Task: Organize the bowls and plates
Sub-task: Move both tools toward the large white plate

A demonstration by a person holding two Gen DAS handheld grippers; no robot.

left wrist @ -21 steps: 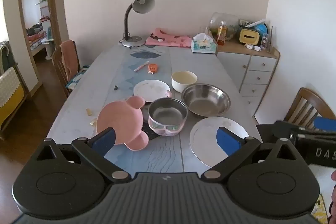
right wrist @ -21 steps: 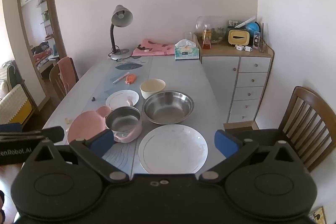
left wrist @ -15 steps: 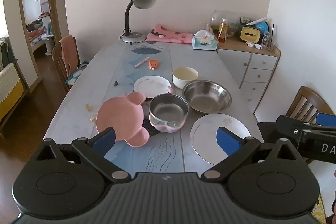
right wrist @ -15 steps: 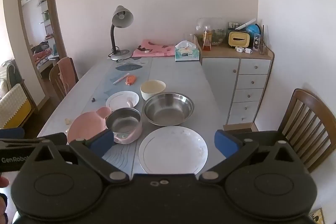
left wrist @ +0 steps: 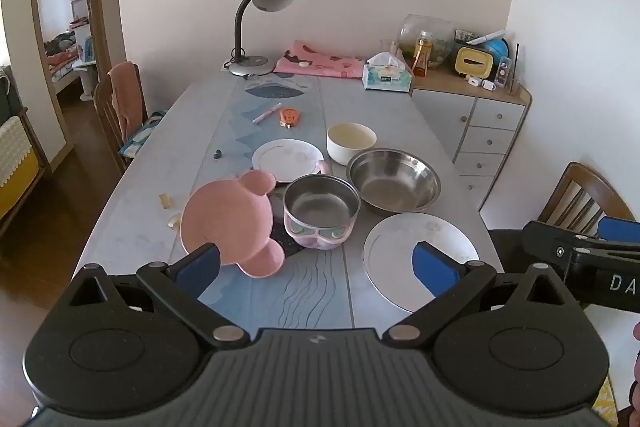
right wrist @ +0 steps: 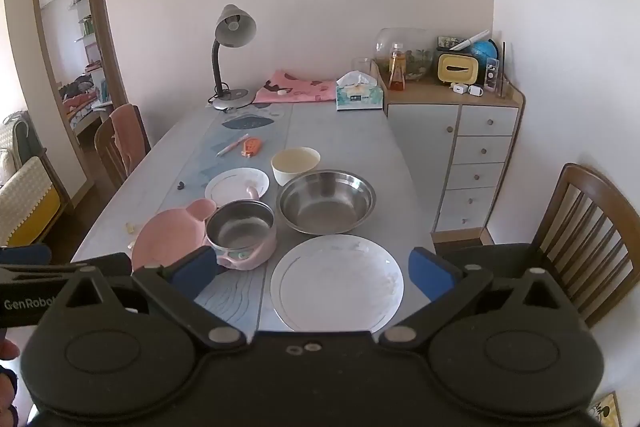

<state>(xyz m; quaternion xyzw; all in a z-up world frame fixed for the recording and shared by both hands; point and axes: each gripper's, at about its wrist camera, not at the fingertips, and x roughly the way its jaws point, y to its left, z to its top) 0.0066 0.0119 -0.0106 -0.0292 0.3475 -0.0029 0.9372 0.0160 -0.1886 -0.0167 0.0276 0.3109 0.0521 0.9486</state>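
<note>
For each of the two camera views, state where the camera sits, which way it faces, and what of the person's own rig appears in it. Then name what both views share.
Left wrist: sits on the left gripper, open, above the table's near end, facing down its length toward the lamp; the right gripper shows at its right edge.
Right wrist: sits on the right gripper, open, over the large white plate, facing the same wall; the left gripper shows at its left edge.
Shared: the plate, pink bear plate, steel bowl and lamp.
</note>
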